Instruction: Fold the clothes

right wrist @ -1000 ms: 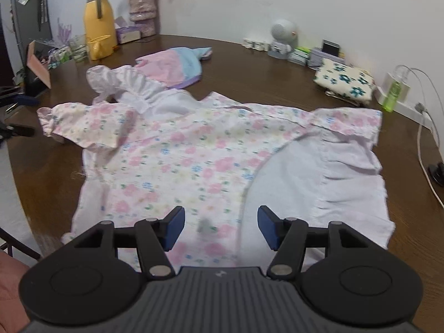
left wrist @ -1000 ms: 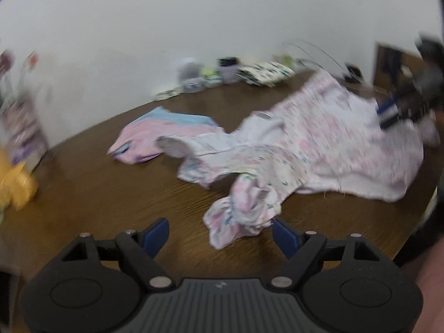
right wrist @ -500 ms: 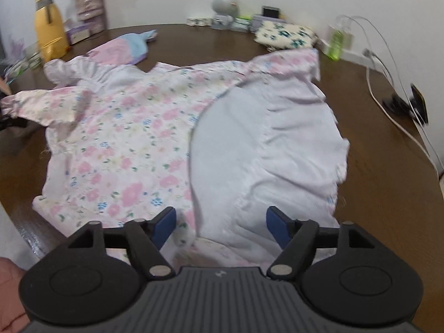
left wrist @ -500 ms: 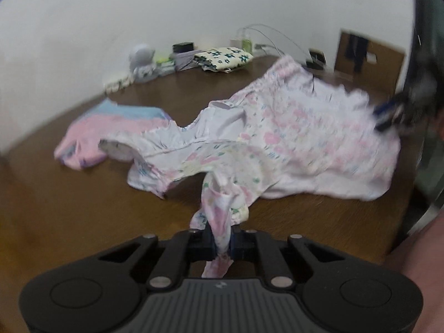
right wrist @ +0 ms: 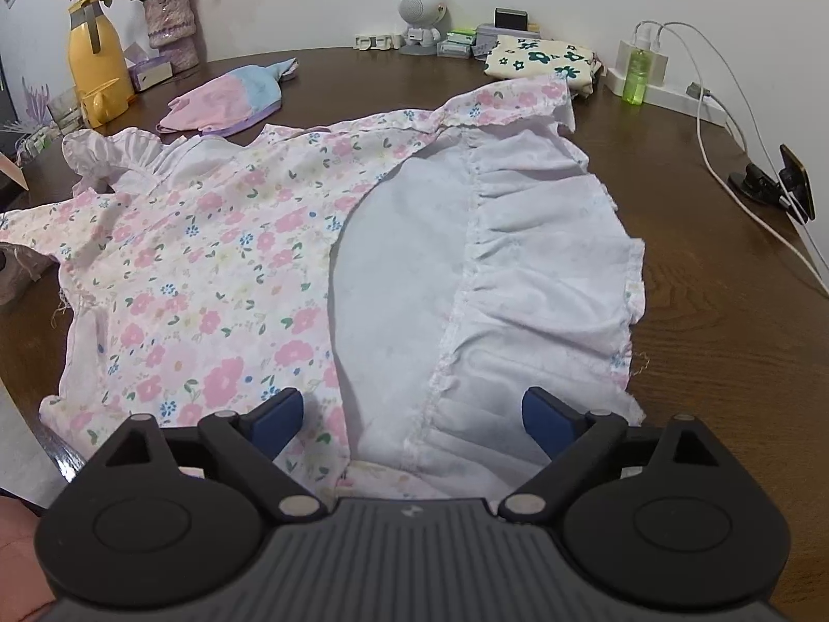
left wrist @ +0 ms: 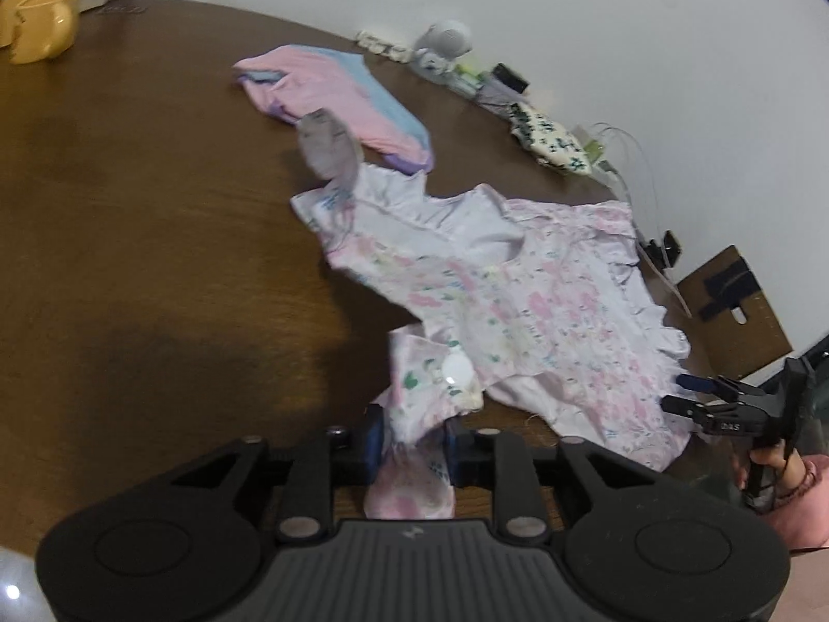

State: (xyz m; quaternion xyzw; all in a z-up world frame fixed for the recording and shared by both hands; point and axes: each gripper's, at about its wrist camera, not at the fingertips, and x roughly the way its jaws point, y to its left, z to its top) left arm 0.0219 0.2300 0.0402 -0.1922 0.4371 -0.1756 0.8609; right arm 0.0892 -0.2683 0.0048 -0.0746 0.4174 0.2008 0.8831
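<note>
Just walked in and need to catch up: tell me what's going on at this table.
A person is folding a floral dress spread on the wooden table. The left hand-held gripper is shut on one sleeve near the table's edge. The right hand-held gripper is open, poised over the white ruffled hem without gripping it. A pink-and-blue garment lies farther back.

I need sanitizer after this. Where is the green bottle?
Right wrist view, far right: the green bottle stands by the white power strip, beside the folded flower-print cloth.
</note>
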